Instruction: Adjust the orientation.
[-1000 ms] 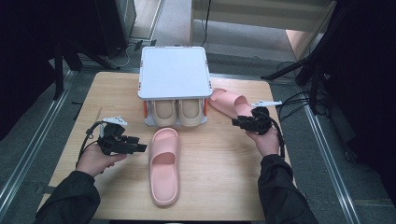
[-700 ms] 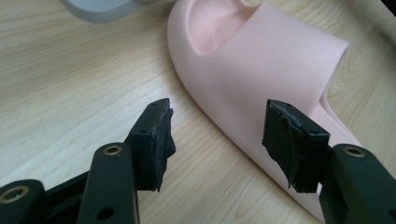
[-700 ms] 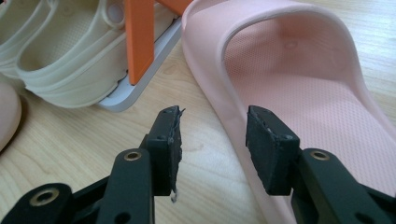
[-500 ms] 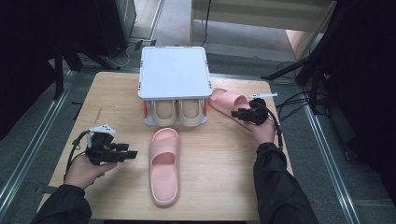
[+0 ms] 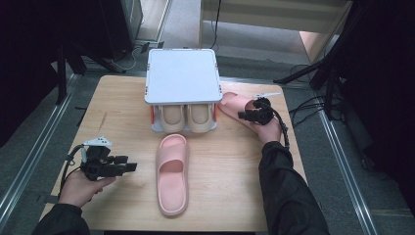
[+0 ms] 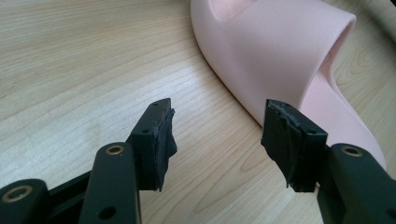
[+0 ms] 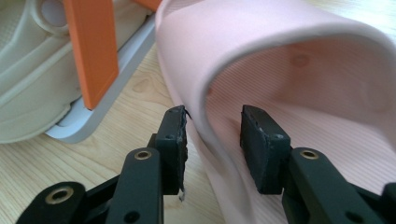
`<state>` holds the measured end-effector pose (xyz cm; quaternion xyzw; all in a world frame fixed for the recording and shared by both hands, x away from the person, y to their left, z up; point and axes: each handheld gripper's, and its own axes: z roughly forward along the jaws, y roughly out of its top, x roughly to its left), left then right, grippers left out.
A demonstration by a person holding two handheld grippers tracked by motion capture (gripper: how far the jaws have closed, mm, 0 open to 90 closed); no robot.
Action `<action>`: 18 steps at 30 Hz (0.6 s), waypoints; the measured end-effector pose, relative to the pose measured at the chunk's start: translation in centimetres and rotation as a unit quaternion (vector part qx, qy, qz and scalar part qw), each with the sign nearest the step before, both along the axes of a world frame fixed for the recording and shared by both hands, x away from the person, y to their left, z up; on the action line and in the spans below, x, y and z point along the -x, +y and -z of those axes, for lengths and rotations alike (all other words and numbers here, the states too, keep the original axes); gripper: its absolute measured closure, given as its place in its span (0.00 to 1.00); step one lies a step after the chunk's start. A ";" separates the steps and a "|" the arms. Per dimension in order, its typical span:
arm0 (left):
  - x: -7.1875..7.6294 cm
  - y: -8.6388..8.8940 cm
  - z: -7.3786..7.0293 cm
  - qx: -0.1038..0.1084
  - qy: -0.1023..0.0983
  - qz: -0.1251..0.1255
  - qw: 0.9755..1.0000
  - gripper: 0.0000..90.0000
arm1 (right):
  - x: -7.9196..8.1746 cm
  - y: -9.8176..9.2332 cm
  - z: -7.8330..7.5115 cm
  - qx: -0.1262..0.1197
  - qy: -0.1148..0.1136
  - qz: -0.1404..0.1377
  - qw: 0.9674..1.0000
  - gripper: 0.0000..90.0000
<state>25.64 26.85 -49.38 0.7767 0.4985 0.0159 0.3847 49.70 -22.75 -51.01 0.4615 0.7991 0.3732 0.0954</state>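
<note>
We are taking hold of the far pink slipper [image 7: 280,60] beside the shoe rack [image 5: 182,76]; our right tongs [image 7: 212,126] have just been closing astride its strap edge, not yet clamped; left tongs [image 6: 217,135] gape empty near the other slipper [image 5: 172,171] on the bench [image 5: 122,117]; next, we squeeze firmly.

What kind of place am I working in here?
Probably a lab or workshop test bench, not a home: a bare wooden table edged by metal rails, loose cables on grey floor, and a small shoe rack staged with slippers.

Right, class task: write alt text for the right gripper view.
Two black jaws of the right gripper straddle the strap edge of a pink slipper on a wooden table. At left, a beige slipper sits in a white rack with an orange post.
</note>
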 end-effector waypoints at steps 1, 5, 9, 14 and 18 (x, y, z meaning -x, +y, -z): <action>0.0 0.1 0.0 0.002 0.006 -0.003 1.000 0.48 | -0.1 0.1 0.1 0.000 -0.001 -0.004 1.000 0.69; 0.1 0.3 -0.1 0.010 0.011 -0.011 1.000 0.49 | -0.3 0.4 -0.1 0.001 0.005 -0.009 1.000 0.79; 0.0 0.2 0.0 0.010 0.008 -0.010 1.000 0.50 | -0.3 0.7 -0.4 0.009 -0.002 -0.012 1.000 0.88; 0.0 0.0 -0.1 0.009 0.004 -0.005 1.000 0.51 | 0.1 0.4 -2.0 0.006 -0.009 0.012 1.000 0.95; -0.2 -0.2 -0.3 0.012 -0.004 0.002 1.000 0.53 | 0.5 -0.3 -3.0 -0.007 -0.004 0.029 1.000 0.95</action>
